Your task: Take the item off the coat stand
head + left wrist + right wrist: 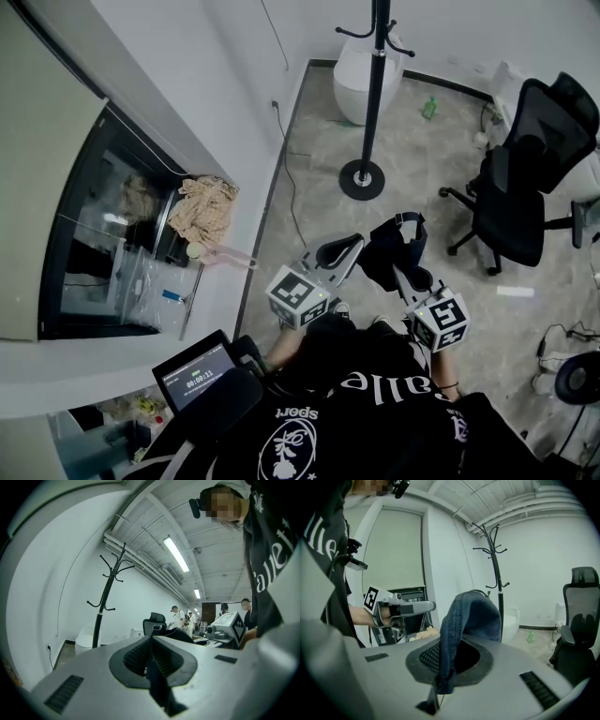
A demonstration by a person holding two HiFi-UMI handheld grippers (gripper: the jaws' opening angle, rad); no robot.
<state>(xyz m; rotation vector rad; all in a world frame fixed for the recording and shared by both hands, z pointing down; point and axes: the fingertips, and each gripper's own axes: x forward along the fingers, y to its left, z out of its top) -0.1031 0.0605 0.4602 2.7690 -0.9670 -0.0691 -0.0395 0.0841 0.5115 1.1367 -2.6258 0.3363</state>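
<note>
The black coat stand [374, 84] rises at the far side of the floor, its hooks bare; its branches also show in the left gripper view [107, 597] and in the right gripper view [498, 569]. A dark blue denim item [466, 620], like a cap with a strap, is off the stand. My right gripper [443, 660] is shut on its edge and the cloth drapes over the jaws. From the head view the denim item [392, 246] hangs in front of my right gripper [401, 274]. My left gripper [349, 247] is just left of it, shut and empty [151, 651].
A black office chair [525, 169] stands at the right. A white rounded bin [358, 82] and a green bottle [429, 107] sit behind the stand's base [362, 179]. A crumpled cloth [208, 208] lies on a dark cabinet at the left. A tablet [195, 371] is near me.
</note>
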